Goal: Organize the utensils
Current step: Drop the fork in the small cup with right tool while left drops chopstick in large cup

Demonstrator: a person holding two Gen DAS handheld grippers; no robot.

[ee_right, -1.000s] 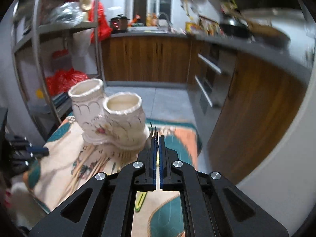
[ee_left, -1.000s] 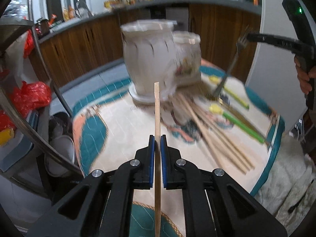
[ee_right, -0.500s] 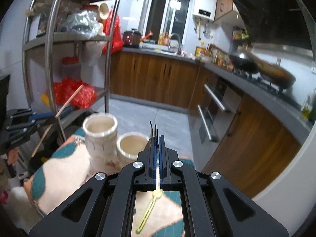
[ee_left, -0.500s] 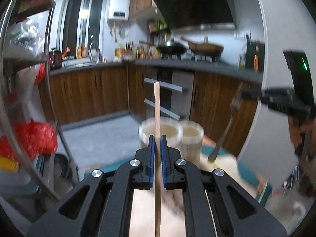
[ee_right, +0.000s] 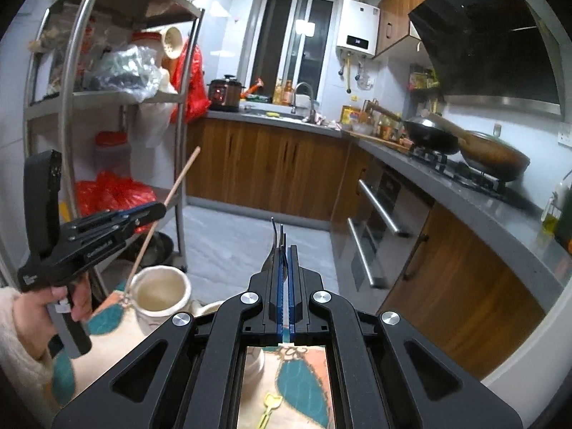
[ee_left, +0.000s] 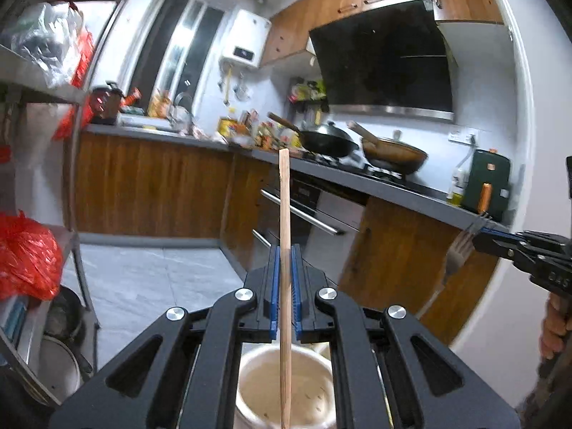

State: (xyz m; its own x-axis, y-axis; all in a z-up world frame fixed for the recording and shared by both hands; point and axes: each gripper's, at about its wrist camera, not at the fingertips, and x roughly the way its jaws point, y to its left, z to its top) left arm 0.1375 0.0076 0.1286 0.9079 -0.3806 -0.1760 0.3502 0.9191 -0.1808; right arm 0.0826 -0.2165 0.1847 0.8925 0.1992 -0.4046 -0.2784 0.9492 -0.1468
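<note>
Since a second ago both tools have tilted up from the patterned table toward the kitchen, and the white holder has dropped to the bottom of each view.

In the left wrist view, the left tool (ee_left: 285,286) is clamped narrow on a wooden chopstick (ee_left: 285,250), which stands nearly upright between the blue pads. The lower end of the chopstick hangs over the open mouth of the large white cup (ee_left: 286,389) directly below; whether it touches the inside cannot be told. The cup shows only a pale bare interior. At the right edge, the right tool (ee_left: 479,237) grips a metal fork (ee_left: 455,257) with its tines at the pads and the handle slanting down.

In the right wrist view, the right tool (ee_right: 285,279) is closed tight on the fork (ee_right: 277,236), whose dark tines stick up past the pads. On the left, the left tool (ee_right: 157,211) holds the chopstick (ee_right: 161,214) at a slant, its lower tip at the rim of the large white cup (ee_right: 161,296). A smaller cup (ee_right: 209,309) joins it on the right, mostly hidden behind the tool. Both stand on the patterned table (ee_right: 286,386), where a yellow-handled utensil (ee_right: 268,411) lies. A metal shelf rack (ee_right: 107,100) with bags stands behind.
</note>
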